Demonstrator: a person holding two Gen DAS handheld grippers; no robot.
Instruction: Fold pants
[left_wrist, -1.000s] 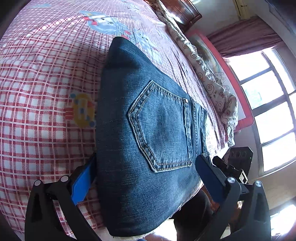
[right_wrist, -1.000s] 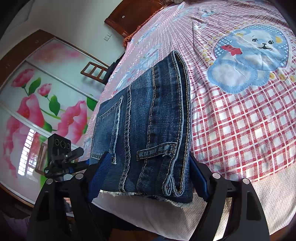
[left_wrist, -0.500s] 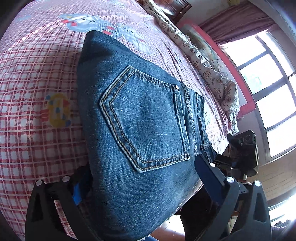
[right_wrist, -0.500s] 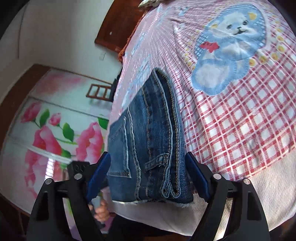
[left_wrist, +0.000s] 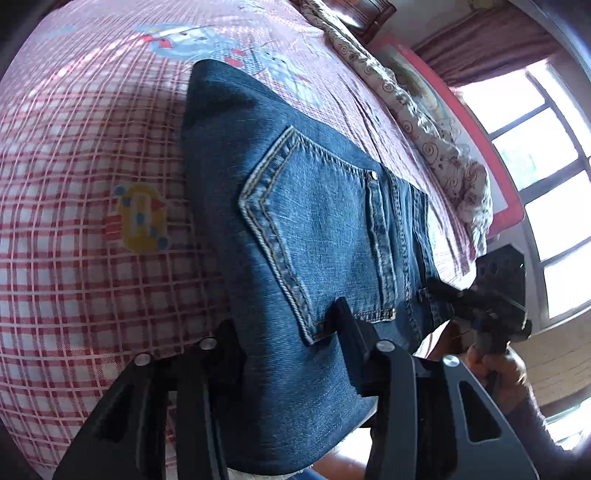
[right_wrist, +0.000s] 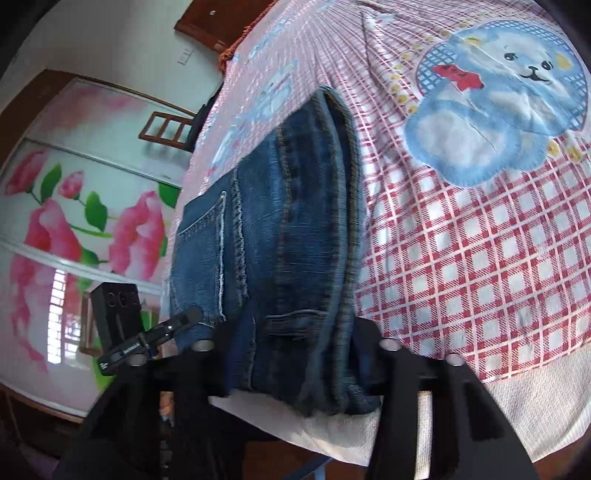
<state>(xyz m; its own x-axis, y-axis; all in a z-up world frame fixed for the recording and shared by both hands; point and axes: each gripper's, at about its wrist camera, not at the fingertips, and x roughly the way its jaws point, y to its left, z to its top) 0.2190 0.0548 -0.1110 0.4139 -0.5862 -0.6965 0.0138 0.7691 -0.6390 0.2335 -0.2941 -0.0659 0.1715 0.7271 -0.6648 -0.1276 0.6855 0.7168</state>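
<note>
Denim jeans (left_wrist: 314, 236), folded into a thick and rather heavy stack, lie at the near edge of the bed (left_wrist: 74, 258). Both the left gripper (left_wrist: 288, 332) and the right gripper (right_wrist: 291, 343) are closing, fingers pinching the near edge of the stack. I judge the cloth soft but bulky, so a deep hold across all layers is best.

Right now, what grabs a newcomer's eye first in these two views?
The folded jeans at the near edge of the bed, back pocket up. Both grippers are closing on that near end with denim between their fingers: the left gripper by the pocket, the right gripper at the waistband. Beyond lies the red-checked bedsheet with its blue bear print.
</note>
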